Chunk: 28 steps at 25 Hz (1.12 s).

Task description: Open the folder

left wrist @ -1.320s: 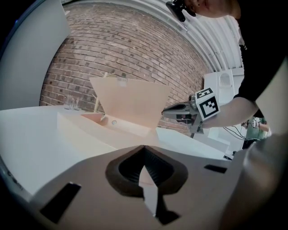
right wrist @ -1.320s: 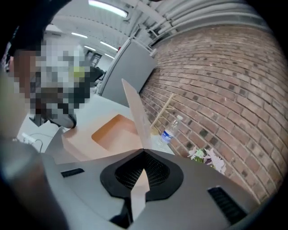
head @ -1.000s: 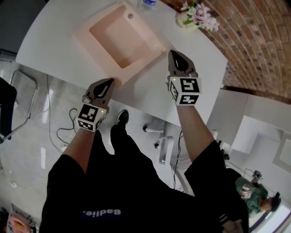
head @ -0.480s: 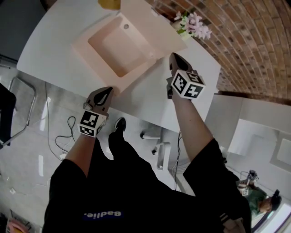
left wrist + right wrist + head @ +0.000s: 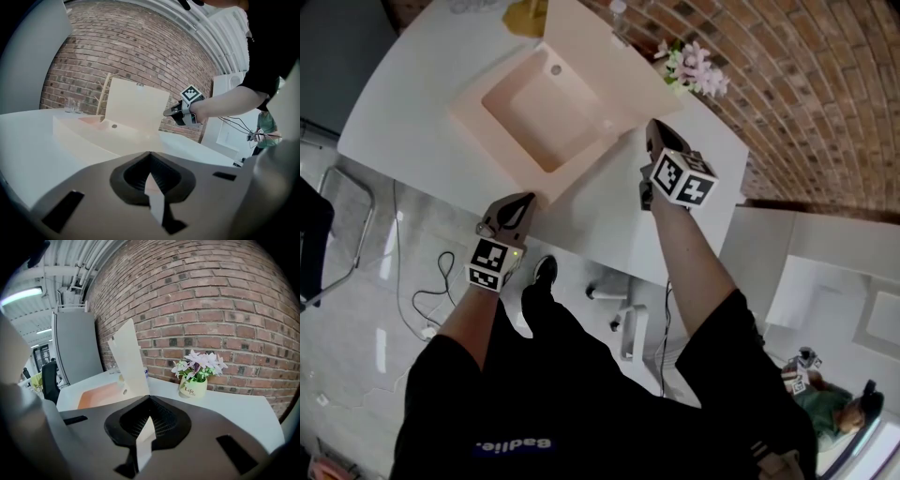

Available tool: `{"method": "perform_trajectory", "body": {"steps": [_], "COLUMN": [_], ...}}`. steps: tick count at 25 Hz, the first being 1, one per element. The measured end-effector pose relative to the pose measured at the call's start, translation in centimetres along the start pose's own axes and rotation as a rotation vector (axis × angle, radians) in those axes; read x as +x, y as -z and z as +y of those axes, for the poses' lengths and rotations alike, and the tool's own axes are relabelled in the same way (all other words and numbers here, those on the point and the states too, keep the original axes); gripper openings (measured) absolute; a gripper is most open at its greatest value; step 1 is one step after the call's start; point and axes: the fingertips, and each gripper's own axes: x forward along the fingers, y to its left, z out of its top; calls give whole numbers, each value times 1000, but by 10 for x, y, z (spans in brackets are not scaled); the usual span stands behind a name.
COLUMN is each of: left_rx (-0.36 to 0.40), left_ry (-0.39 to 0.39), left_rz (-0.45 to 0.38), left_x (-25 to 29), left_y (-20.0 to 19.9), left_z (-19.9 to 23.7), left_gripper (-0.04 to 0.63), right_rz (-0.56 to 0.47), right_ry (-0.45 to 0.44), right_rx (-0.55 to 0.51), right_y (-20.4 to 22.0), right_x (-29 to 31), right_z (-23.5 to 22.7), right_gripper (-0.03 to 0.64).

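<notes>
Folder [image 5: 546, 122] noted open on table [image 5: 403, 94], upper centre, lid raised. Left gripper [image 5: 527, 197] fingers closed, empty; right gripper [image 5: 654, 127] fingers likewise closed.

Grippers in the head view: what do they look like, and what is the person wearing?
Both the left gripper and right gripper are grey-brown, pointed like beaks, and dark inside. Each carries a white cube of black square markers. The person wears black short sleeves.

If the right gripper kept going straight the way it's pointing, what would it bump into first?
The folder's raised lid: the right gripper is shut on its edge. Past that, the line looks like table up to the brick wall, with the flower pot just right, though depth is unclear.
</notes>
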Motion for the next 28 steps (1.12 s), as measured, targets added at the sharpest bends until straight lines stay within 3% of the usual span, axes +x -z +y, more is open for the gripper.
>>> {"method": "perform_trajectory", "body": {"steps": [10, 19, 23, 28], "left_rx": [-36, -65, -52, -45], "left_ry": [2, 32, 53, 84], "left_rz": [43, 100, 119, 103], "left_x": [4, 14, 4, -25], "left_y": [1, 0, 1, -13], "left_z": [0, 0, -2, -12], "left_gripper": [-2, -2, -2, -2], "right_rz": [32, 127, 152, 140], "right_ry": [-15, -31, -24, -55], "right_rx": [32, 63, 102, 70], "right_y": [5, 35, 57, 68], "right_x": [-2, -15, -29, -66], "right_z": [7, 28, 43, 73], "right_gripper": [29, 31, 31, 29]}}
